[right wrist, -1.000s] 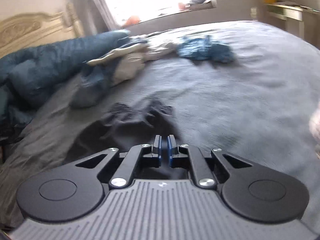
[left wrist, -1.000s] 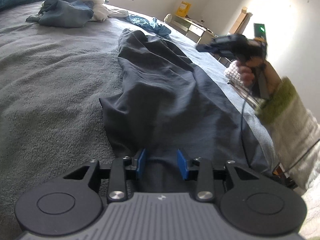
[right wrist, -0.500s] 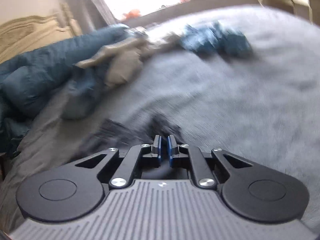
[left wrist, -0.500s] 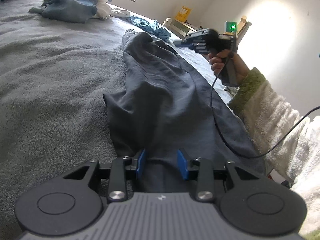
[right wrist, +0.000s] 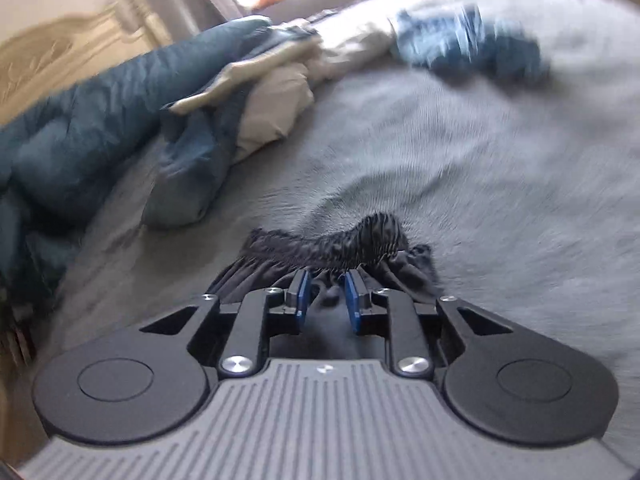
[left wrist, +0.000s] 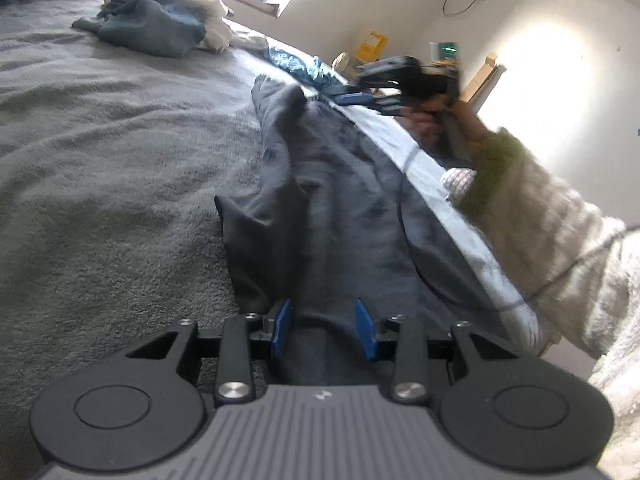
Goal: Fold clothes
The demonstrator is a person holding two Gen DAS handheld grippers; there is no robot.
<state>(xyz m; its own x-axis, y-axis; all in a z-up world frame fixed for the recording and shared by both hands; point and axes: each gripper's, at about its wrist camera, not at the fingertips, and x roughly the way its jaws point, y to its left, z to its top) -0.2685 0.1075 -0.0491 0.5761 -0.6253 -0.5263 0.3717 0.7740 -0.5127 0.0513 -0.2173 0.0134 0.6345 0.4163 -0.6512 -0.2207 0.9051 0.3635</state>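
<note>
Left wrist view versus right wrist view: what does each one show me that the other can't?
Left wrist only: the dark trousers lying full length on the grey bedspread, and the right claw in the person's hand. The left claw straddles fabric.

Right wrist only: the gathered waistband and the headboard. The right claw's pads are opening just short of the waistband.

Both: the clothes pile and a blue garment.

Dark trousers (left wrist: 320,184) lie stretched along the bed.
</note>
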